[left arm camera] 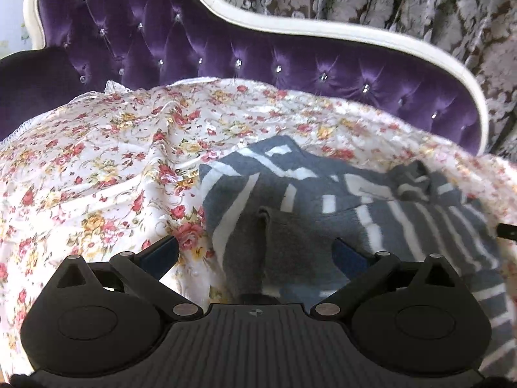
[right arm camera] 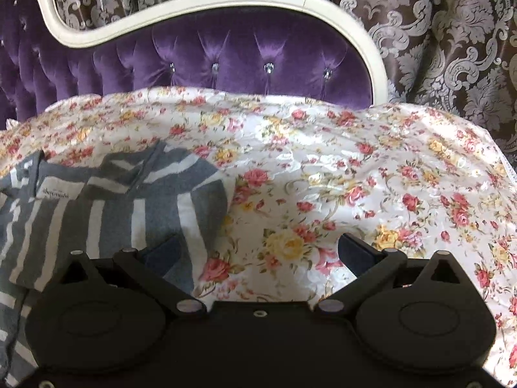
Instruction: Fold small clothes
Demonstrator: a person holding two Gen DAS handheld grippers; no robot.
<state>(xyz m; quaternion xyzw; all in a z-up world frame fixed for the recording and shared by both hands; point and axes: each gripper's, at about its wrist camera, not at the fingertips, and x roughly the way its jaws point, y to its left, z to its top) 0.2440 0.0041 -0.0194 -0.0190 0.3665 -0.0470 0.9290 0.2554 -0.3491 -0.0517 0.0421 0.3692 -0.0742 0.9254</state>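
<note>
A grey-and-white striped garment lay crumpled on a floral cloth. The left tool was spread wide above the garment, holding nothing. The right tool was likewise wide open and empty, over the cloth beside the garment.

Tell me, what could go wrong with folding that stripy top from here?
The left gripper is open around a grey bunched fold of the striped garment; it might pinch several layers at once. The floral sheet underneath looks slippery and creased, so it could get grabbed too. The right gripper, open, hangs over bare sheet.

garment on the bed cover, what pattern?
Grey with white stripes: the garment shows best in the right wrist view, lying on the floral cover.
</note>
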